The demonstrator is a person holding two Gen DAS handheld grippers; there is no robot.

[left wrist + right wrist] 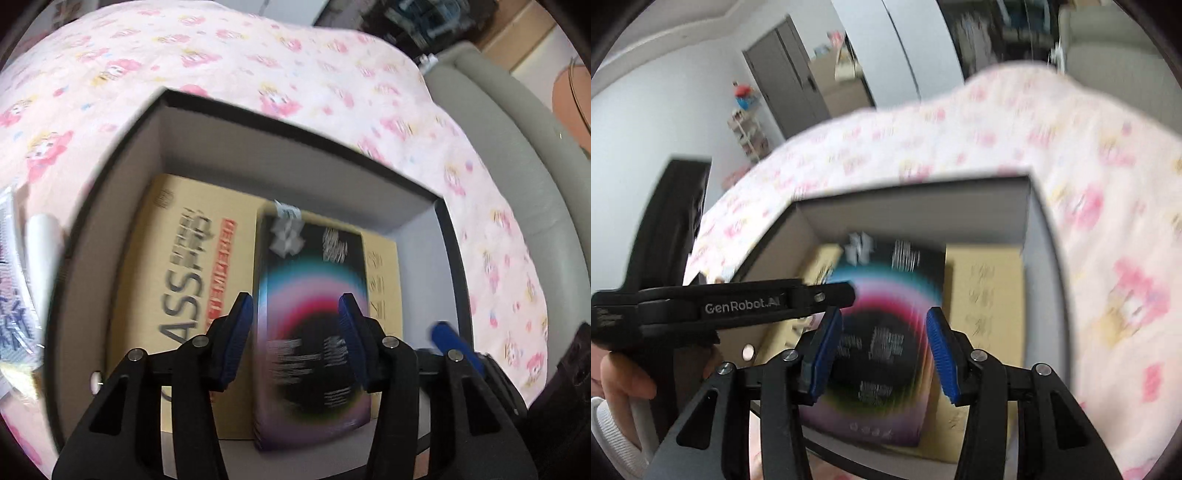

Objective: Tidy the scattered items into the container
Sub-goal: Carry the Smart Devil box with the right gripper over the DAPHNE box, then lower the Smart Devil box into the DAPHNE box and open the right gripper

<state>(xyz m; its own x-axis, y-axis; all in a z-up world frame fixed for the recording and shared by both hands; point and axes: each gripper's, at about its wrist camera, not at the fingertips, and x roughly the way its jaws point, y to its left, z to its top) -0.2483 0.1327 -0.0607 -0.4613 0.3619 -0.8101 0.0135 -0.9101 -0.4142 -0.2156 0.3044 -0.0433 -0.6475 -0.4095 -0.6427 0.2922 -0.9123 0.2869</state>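
Note:
The container [122,147] is a grey, dark-rimmed box on a pink patterned bedspread [258,55]. A tan cardboard box [177,258] lies flat in it. On top lies a black box with a colourful ring print [310,295], blurred by motion. My left gripper [295,332] hangs open just over the black box, its blue pads [238,339] straddling the near end. My right gripper [884,347] is open too, above the same black box [886,314]. The left gripper [738,306] reaches in from the left beside the container [923,206]. A blue finger of the right gripper [450,343] shows at the right.
A white tube [40,236] and a shiny printed packet [14,295] lie on the bedspread left of the container. A grey padded edge [498,129] borders the bedspread on the right. A person's hand [624,376] holds the left gripper. A grey door [786,81] and shelves stand beyond.

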